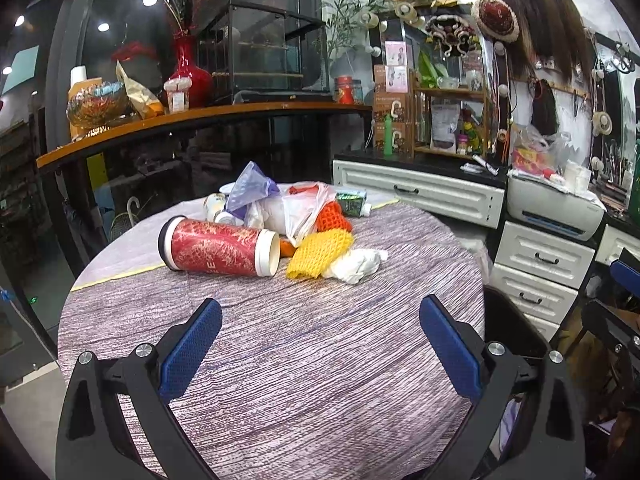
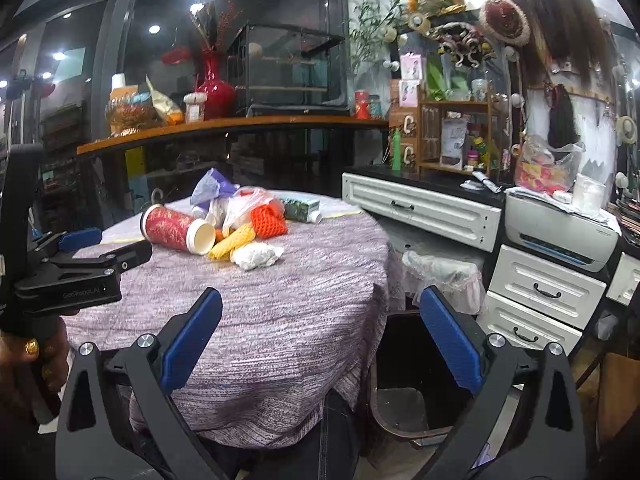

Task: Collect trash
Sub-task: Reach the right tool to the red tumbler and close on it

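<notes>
With both the left gripper and right gripper spread wide and empty, I'd reach first for the tissue wad at the trash pile's near edge, mid-frame on the tabletop, pinching it low.

The left wrist camera sits low over the round table and looks past its own claw at the trash pile just ahead. The right wrist camera hangs farther back, off the table's near edge. Both see the pile and the white drawers.
</notes>
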Demonstrator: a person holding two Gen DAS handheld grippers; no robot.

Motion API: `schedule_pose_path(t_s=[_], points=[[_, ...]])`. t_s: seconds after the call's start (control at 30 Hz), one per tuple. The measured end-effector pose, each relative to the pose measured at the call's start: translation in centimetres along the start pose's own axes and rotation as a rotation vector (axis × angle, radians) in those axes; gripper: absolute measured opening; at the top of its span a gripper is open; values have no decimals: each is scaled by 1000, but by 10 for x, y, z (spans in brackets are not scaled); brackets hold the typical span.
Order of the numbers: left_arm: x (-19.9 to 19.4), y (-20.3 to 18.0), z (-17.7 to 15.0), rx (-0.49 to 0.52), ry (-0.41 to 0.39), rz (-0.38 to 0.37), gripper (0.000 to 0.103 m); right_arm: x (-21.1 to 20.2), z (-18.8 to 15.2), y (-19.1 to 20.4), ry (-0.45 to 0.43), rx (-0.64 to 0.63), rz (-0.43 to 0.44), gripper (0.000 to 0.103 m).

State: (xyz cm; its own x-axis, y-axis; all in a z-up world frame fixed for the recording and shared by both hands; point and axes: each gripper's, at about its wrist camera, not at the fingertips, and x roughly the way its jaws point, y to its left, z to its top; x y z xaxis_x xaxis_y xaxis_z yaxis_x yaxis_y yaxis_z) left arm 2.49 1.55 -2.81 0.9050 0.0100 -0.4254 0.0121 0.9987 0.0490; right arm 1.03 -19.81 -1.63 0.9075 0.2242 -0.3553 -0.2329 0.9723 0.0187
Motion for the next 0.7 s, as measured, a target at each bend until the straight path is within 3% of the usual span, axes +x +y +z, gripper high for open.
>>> schedule_pose_path(t_s=[0.13, 0.4, 0.53, 0.7], points=[[11, 11, 1, -26, 57, -2, 98, 14, 2, 5, 52, -41, 40, 98], [39, 49, 10, -73, 144, 35, 98, 76, 20, 29, 223, -120, 215, 98], [50, 78, 19, -87, 158, 70, 98, 119, 35, 57, 272, -187, 315, 98], [76, 116, 28, -91, 235, 67, 98, 173, 56, 108, 364, -288, 428, 98]])
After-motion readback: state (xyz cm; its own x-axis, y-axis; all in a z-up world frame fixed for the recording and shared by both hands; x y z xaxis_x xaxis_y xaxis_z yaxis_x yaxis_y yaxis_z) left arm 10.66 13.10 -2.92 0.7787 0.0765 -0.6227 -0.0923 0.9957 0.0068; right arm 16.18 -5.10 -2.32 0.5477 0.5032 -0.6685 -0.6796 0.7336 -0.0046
